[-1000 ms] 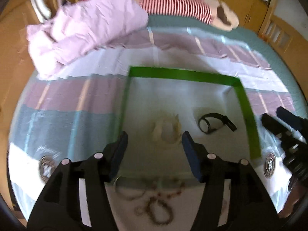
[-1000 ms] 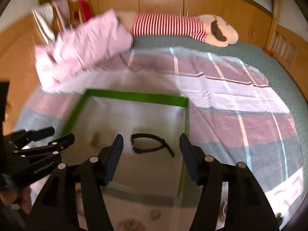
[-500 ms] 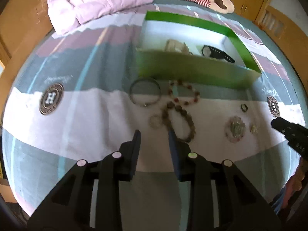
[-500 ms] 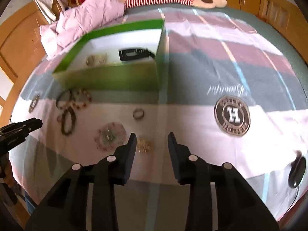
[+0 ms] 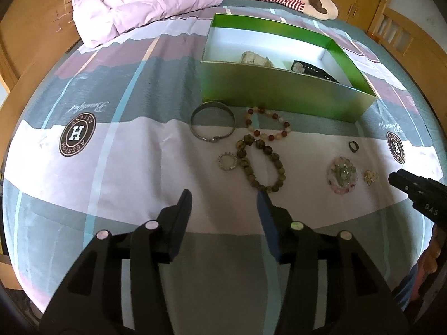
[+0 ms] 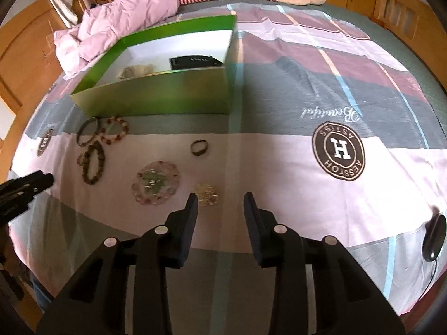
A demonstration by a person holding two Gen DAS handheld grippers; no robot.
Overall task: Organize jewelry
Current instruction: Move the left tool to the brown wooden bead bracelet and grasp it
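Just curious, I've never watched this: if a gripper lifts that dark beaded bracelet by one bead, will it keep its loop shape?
Probably not. The dark beaded bracelet already lies in a bent, uneven loop, so it likely hangs limp. Its round beads might slip between flat pads.

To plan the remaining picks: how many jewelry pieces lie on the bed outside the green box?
7: metal bangle, red-white bead bracelet, dark bead bracelet, small sparkly ring, dark ring, pink round piece, small gold piece. None seems hidden.

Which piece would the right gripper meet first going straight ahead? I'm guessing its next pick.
Likely the small gold trinket, just beyond the right gripper and slightly left of the gap; depth is unclear.
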